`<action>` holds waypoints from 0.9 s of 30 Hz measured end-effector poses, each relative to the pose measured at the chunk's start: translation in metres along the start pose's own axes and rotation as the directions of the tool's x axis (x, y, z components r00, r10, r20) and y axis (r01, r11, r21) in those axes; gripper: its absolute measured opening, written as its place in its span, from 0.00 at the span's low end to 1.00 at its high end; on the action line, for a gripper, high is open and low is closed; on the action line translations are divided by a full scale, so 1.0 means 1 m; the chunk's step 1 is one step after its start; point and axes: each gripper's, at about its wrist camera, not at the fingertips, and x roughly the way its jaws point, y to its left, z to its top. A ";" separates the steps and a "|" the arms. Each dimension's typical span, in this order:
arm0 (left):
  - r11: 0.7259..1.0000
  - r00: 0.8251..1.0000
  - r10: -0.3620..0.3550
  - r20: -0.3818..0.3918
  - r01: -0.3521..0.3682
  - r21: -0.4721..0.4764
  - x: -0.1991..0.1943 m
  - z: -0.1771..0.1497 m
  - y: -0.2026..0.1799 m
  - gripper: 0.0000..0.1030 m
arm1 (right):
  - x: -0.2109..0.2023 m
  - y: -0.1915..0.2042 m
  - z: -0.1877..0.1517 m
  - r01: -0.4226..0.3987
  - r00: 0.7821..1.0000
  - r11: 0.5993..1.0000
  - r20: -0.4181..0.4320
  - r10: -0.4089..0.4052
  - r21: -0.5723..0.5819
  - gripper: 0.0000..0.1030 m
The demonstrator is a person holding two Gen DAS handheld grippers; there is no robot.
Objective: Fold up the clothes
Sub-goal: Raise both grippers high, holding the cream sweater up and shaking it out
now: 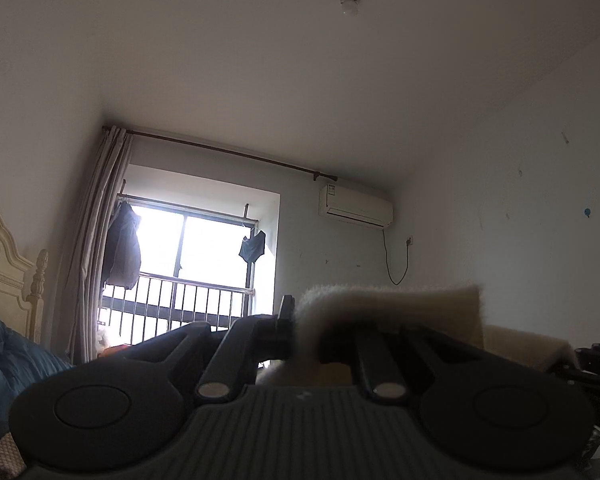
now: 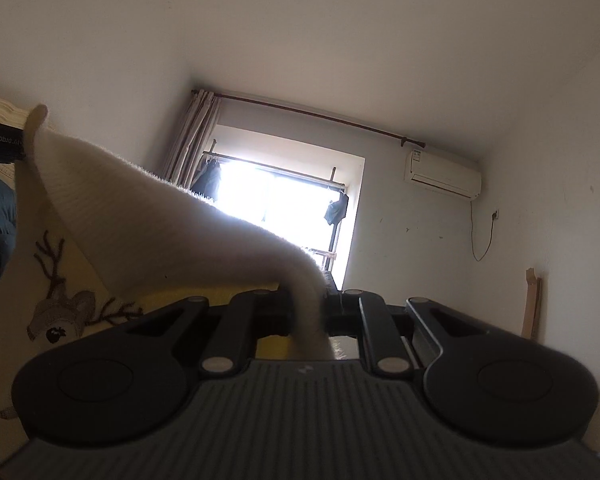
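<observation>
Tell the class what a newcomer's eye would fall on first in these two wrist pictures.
First comes the bright window in the far wall, with dark clothes hanging before it and an air conditioner high to its right. Next, the cream fuzzy sweater stretches across the right wrist view, pinched in the right gripper and also in the left gripper. A stitched reindeer shows at lower left.
</observation>
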 end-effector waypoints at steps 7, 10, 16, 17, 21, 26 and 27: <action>0.999 0.995 -0.006 0.099 0.000 0.053 -0.027 0.049 -0.026 0.10 | -0.020 -0.015 0.060 0.026 0.989 0.999 0.145 -0.021 -0.033 0.10; 0.997 0.990 -0.014 0.139 0.003 0.075 -0.041 0.065 -0.040 0.10 | -0.032 -0.023 0.081 0.032 0.982 0.999 0.188 -0.024 -0.038 0.10; 0.996 0.979 -0.041 0.201 0.023 0.092 -0.064 0.089 -0.064 0.10 | -0.062 -0.033 0.111 0.059 0.961 0.997 0.274 -0.043 -0.051 0.10; 0.995 0.978 -0.046 0.205 0.027 0.095 -0.067 0.093 -0.067 0.10 | -0.066 -0.034 0.115 0.060 0.958 0.997 0.283 -0.044 -0.050 0.10; 0.994 0.974 -0.058 0.218 0.035 0.108 -0.076 0.101 -0.078 0.10 | -0.079 -0.043 0.125 0.051 0.951 0.998 0.306 -0.038 -0.035 0.10; 0.994 0.977 -0.057 0.205 0.036 0.105 -0.080 0.097 -0.086 0.10 | -0.087 -0.044 0.118 0.058 0.946 0.997 0.322 -0.038 -0.053 0.11; 0.994 0.978 -0.054 0.200 0.034 0.103 -0.080 0.095 -0.086 0.10 | -0.085 -0.043 0.114 0.058 0.948 0.997 0.317 -0.037 -0.056 0.11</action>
